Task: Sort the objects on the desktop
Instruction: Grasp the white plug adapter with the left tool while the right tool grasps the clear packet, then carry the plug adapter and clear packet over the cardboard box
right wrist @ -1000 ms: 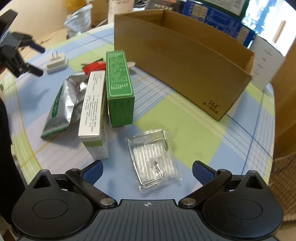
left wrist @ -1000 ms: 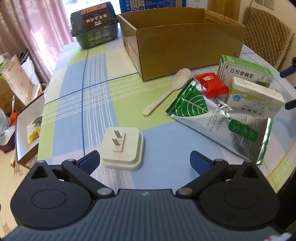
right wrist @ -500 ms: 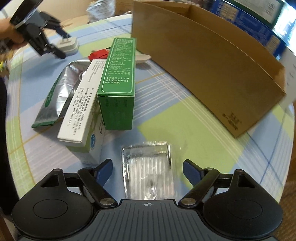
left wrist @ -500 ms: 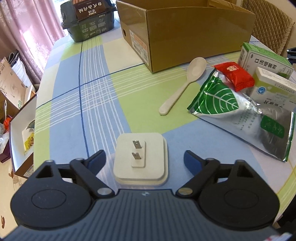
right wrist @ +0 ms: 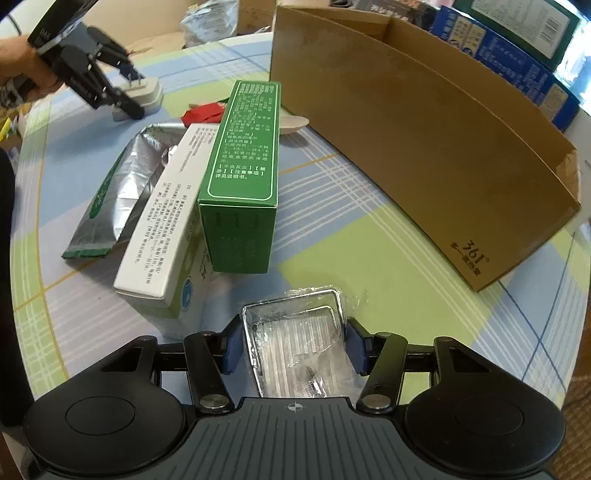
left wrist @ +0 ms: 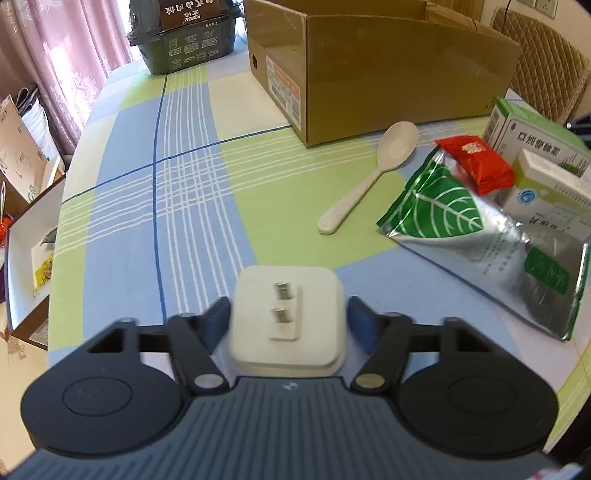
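Observation:
A white plug adapter [left wrist: 287,317] lies prongs-up on the checked tablecloth between the blue pads of my left gripper [left wrist: 288,325], which press on its sides. It also shows in the right wrist view [right wrist: 142,98] with the left gripper [right wrist: 110,88] around it. My right gripper [right wrist: 294,349] is closed on a clear foil-backed packet [right wrist: 295,347], its pads touching both edges. An open cardboard box [left wrist: 384,62] stands at the back, also seen in the right wrist view [right wrist: 424,122].
A white spoon [left wrist: 369,177], a red sachet [left wrist: 476,162], a green-leaf foil bag [left wrist: 480,236] and two medicine boxes [left wrist: 535,162] lie on the right. A green box [right wrist: 243,166] and a white box [right wrist: 166,229] sit just left of my right gripper. A dark container [left wrist: 184,33] stands far back.
Both grippers moved forward over their objects and their jaws narrowed. The left one closed onto the adapter, the right one onto the packet.

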